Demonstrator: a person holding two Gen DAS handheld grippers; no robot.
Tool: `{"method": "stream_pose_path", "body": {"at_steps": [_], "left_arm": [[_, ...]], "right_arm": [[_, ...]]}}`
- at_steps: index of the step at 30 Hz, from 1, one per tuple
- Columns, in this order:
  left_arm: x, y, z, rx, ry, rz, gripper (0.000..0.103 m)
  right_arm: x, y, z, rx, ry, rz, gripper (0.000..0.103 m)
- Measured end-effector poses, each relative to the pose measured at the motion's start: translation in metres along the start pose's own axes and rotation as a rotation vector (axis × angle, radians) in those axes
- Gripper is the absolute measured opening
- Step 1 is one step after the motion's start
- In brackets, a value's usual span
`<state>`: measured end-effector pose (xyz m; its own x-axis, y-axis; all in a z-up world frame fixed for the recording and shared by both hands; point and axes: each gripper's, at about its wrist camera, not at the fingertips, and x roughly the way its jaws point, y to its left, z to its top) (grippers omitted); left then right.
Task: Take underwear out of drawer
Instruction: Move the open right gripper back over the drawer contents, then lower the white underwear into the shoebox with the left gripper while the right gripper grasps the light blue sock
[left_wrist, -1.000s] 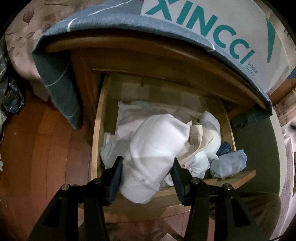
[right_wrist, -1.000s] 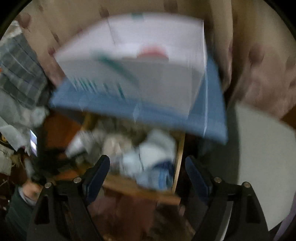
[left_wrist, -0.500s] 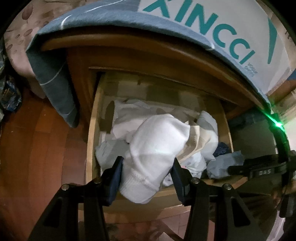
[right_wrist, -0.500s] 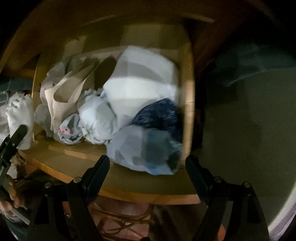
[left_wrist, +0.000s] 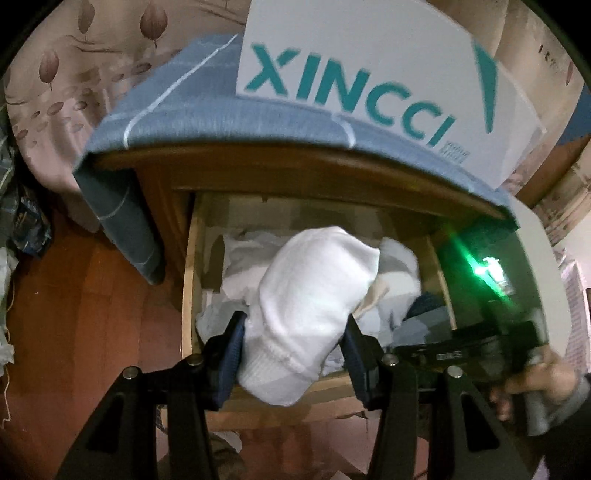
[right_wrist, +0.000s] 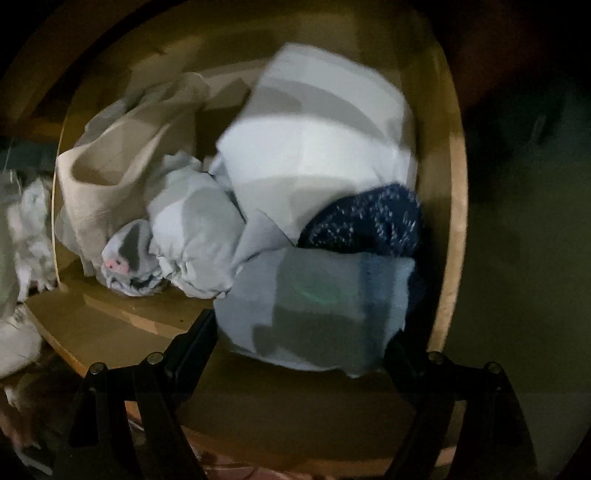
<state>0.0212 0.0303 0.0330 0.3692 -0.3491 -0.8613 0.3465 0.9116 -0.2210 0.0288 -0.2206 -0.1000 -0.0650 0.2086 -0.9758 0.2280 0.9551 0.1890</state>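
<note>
My left gripper (left_wrist: 293, 350) is shut on a white rolled underwear piece (left_wrist: 314, 306) and holds it above the front of the open wooden drawer (left_wrist: 190, 280). The drawer holds several rolled garments. In the right wrist view my right gripper (right_wrist: 301, 332) is open, its fingers on either side of a light blue rolled underwear piece (right_wrist: 317, 310) at the drawer's front right corner. A dark navy piece (right_wrist: 365, 221) and a large white folded piece (right_wrist: 317, 147) lie just behind it. The right gripper also shows in the left wrist view (left_wrist: 476, 347), at the drawer's right.
A blue cloth (left_wrist: 229, 110) covers the cabinet top, with a white XINCCI box (left_wrist: 369, 66) on it. A beige garment (right_wrist: 110, 177) and pale grey rolls (right_wrist: 192, 229) fill the drawer's left. Reddish wooden floor (left_wrist: 74, 314) lies to the left. A bed edge (left_wrist: 532, 266) is right.
My right gripper has moved down and in, so its open fingers now flank the light blue piece. My left gripper has lifted back a little with the white piece still held.
</note>
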Motion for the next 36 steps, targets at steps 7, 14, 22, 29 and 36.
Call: {"method": "stream_pose_path", "body": {"at_steps": [7, 14, 22, 29, 36], "left_arm": [[-0.043, -0.017, 0.014, 0.056, -0.044, -0.001, 0.051], [-0.088, -0.025, 0.034, 0.051, -0.074, -0.029, 0.051], [-0.149, -0.049, 0.093, 0.121, -0.18, 0.005, 0.051], [-0.149, -0.074, 0.172, 0.153, -0.208, 0.05, 0.051], [-0.099, -0.079, 0.229, 0.149, -0.124, 0.116, 0.051]], "right_arm": [[0.001, 0.002, -0.014, -0.038, -0.072, -0.015, 0.073], [-0.004, 0.0, -0.028, -0.027, -0.135, 0.002, 0.067], [-0.019, -0.003, -0.042, -0.054, -0.206, -0.033, 0.064], [-0.032, 0.003, -0.051, -0.095, -0.276, -0.076, 0.064], [-0.057, 0.002, -0.063, -0.108, -0.358, -0.038, 0.064]]}}
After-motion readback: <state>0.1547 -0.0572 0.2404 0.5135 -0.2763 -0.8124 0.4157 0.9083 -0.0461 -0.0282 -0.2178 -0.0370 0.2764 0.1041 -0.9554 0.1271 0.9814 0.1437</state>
